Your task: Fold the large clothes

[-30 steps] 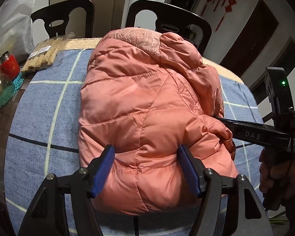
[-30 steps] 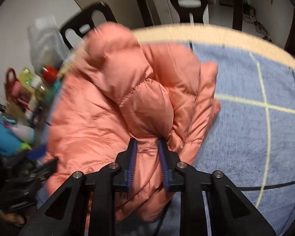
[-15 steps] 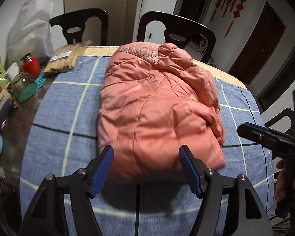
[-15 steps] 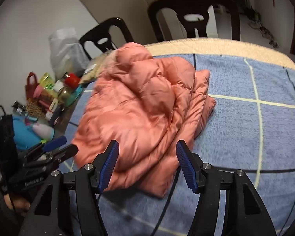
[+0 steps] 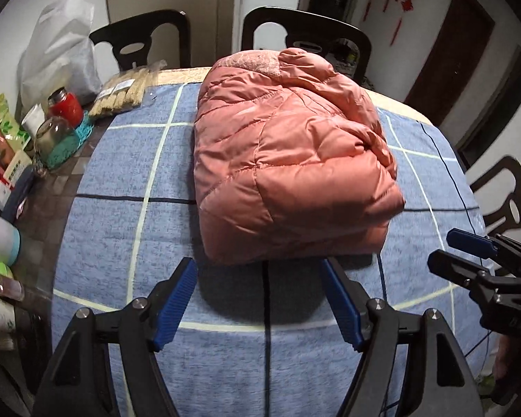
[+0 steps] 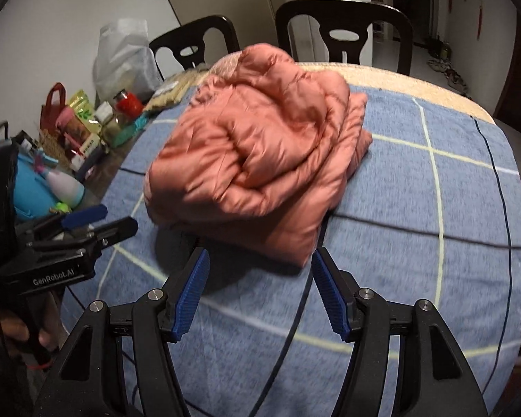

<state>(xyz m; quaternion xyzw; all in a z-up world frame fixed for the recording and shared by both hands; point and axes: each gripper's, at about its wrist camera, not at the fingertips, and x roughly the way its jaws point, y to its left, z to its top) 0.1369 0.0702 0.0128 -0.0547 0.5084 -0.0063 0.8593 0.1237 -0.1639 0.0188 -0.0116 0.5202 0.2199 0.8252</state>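
The salmon-pink padded jacket [image 5: 288, 170] lies folded into a thick bundle on the blue checked cloth [image 5: 128, 187] that covers my worktop, toward the far side, with its lace-trimmed collar end pointing at the two dark chairs [image 5: 305, 34] behind. My left tool [image 5: 262, 299] hangs just short of the bundle's near edge with its blue pads spread wide; its jaws have just been opening further, and nothing sits between them but bare cloth. My right tool [image 6: 260, 293] hovers off the jacket's near right corner, where the stacked folded layers show; its jaws have just come apart too and now stand open, pads clear of the fabric, nothing held. In the left view I see the right tool at the right edge, apart from the jacket, with my hand [image 5: 510, 365] on its grip. At the left end of the worktop stand a red-lidded jar [image 5: 64, 104], a white plastic bag [image 5: 60, 48], packets and bottles, well apart from the jacket.
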